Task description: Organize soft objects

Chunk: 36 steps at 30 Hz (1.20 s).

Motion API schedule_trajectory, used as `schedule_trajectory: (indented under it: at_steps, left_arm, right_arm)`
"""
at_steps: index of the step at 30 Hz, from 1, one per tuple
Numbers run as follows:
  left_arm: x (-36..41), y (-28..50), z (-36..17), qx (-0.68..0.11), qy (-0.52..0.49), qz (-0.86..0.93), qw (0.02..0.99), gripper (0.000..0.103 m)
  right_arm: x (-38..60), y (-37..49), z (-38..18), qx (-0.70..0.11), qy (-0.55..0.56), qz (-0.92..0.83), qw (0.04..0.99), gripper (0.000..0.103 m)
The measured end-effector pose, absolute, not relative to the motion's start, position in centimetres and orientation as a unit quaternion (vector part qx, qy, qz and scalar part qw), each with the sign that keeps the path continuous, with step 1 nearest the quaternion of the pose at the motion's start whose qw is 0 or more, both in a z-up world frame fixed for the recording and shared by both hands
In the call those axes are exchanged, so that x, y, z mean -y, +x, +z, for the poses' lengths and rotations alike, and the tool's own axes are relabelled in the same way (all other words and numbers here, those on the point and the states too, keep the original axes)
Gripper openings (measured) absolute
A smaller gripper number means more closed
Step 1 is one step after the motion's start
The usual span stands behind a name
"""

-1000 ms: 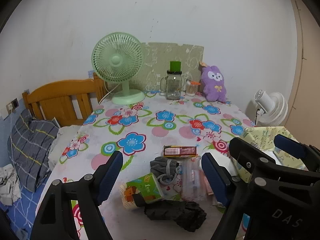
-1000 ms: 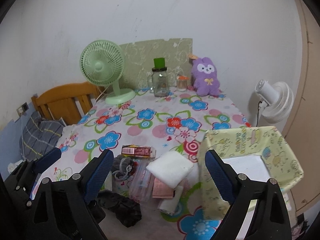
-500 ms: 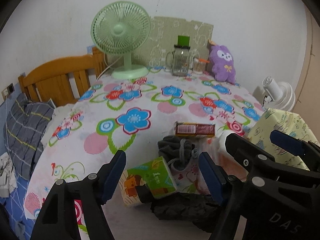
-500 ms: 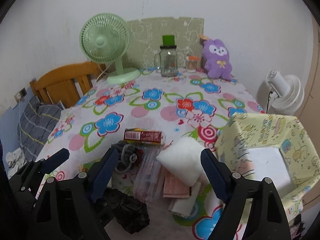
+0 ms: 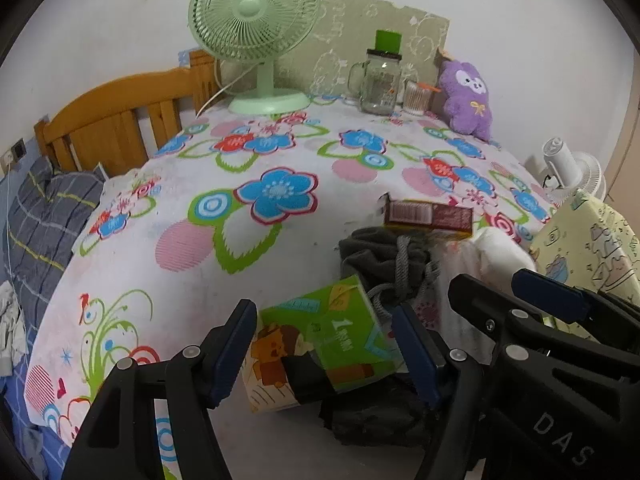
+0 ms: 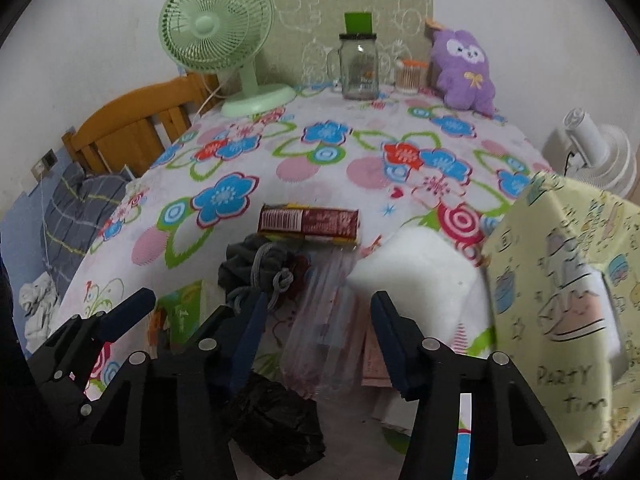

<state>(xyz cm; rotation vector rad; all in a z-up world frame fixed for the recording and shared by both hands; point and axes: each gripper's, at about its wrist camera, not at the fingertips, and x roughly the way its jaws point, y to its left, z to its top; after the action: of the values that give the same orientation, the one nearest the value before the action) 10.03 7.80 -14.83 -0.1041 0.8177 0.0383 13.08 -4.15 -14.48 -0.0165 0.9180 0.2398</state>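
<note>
A pile lies at the near edge of the flowered table [image 5: 224,220]. It holds a green tissue pack [image 5: 320,340], a grey drawstring pouch [image 5: 384,256], black crumpled plastic [image 6: 276,424], a clear plastic packet [image 6: 324,320], a white folded cloth [image 6: 416,276] and a brown snack box [image 6: 310,222]. My left gripper [image 5: 330,356] is open, its fingers on either side of the tissue pack. My right gripper [image 6: 318,336] is open over the clear packet. A yellow fabric bin [image 6: 568,280] stands at the right.
A green fan [image 5: 256,32], a glass jar [image 5: 378,80], a small cup [image 5: 416,98] and a purple plush [image 5: 468,100] line the back wall. A wooden headboard [image 5: 116,124] and bedding lie left. A white fan [image 6: 596,152] stands right.
Both grippers have moved forward and down toward the pile. The left fingers now straddle the tissue pack; the right gripper hangs over the clear packet.
</note>
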Motion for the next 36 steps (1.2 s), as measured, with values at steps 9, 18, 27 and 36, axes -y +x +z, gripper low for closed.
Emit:
schedule_trajectory:
  at_steps: [9,18,27,36]
  left_arm:
    - [-7.2,10.0,-15.7,-0.393,-0.017,0.032,0.919,0.072]
    - [-6.9,10.4,-16.2,-0.395,-0.013,0.036,0.918,0.069]
    - [-6.8,10.1,-15.7,-0.399,-0.030,0.024,0.916,0.045]
    - [-7.0,9.6,-14.3,-0.386,-0.041,0.007,0.922,0.022]
  right_arm:
    - [3.9,14.4,-16.5,-0.481,0.008,0.113,0.870,0.046]
    - [3.8,15.0,-17.4,-0.493,0.013,0.104,0.864,0.027]
    - [3.7,14.7,-16.8,-0.487,0.013,0.109,0.867,0.024]
    - [3.6,13.9,-15.3,-0.470,0.014,0.118,0.874,0.024]
